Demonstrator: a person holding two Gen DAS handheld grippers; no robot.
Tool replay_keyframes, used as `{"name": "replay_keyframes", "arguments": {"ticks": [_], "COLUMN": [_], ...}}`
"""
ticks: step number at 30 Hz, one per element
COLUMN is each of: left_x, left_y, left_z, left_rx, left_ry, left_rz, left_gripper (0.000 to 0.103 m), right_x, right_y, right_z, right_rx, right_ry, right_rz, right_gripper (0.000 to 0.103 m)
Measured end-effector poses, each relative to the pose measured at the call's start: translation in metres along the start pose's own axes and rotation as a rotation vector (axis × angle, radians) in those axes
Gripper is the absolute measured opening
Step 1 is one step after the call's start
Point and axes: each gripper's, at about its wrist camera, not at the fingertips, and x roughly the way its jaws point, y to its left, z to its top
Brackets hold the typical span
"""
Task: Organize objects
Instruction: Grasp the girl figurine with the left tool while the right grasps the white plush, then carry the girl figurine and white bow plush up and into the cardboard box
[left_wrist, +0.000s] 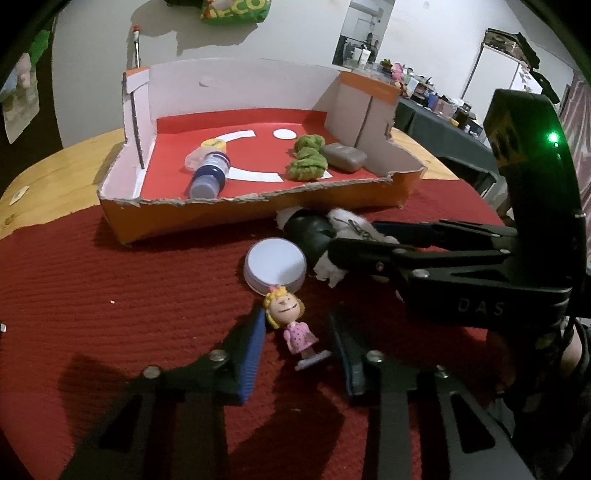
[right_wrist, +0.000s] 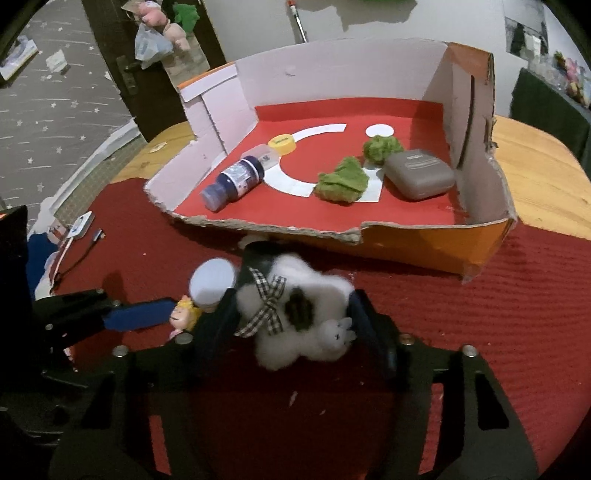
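A small doll (left_wrist: 295, 328) with yellow hair and a pink dress lies on the red mat (left_wrist: 110, 280). It is between the fingers of my left gripper (left_wrist: 297, 321). The blue left pad (left_wrist: 251, 354) is at its head and a gap shows on the right side, so the jaws stand open. A fluffy white and black plush toy (right_wrist: 295, 314) with a plaid bow fills my right gripper (right_wrist: 291, 295), whose fingers press it from both sides. From the left wrist view the right gripper (left_wrist: 354, 236) comes in from the right onto the plush (left_wrist: 332, 271).
A white round lid (left_wrist: 275, 264) lies between doll and plush. Behind stands a torn cardboard box (right_wrist: 424, 251) with a blue bottle (right_wrist: 236, 181), yellow cap (right_wrist: 282, 144), green cloth lumps (right_wrist: 343, 181) and a grey case (right_wrist: 419, 175). Cards and a cable (right_wrist: 79, 229) lie left.
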Motion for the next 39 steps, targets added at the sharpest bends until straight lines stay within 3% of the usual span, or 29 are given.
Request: {"name": "replay_keyframes", "arguments": {"ticks": [8, 19, 32, 39], "left_x": [-0.003, -0.004, -0.001, -0.001], "left_y": [0.002, 0.002, 0.0, 0.0], "left_z": [-0.003, -0.005, -0.004, -0.006], "left_rx": [-0.006, -0.004, 0.009, 0.02], "left_ry": [0.004, 0.018, 0.024, 0.011], "left_rz": [-0.022, -0.007, 0.013, 0.019], "left_gripper": [0.018, 0.018, 0.019, 0.019], "right_x": [-0.006, -0.022, -0.012, -0.009], "right_y": [0.004, 0.006, 0.01, 0.027], "right_z": [-0.006, -0.014, -0.021, -0.033], "right_rx": [-0.005, -0.008, -0.034, -0.151], "right_ry": [-0.005, -0.018, -0.007, -0.016], "right_rz": [-0.006, -0.024, -0.061, -0.158], "right_gripper": [0.054, 0.052, 0.052, 0.054]}}
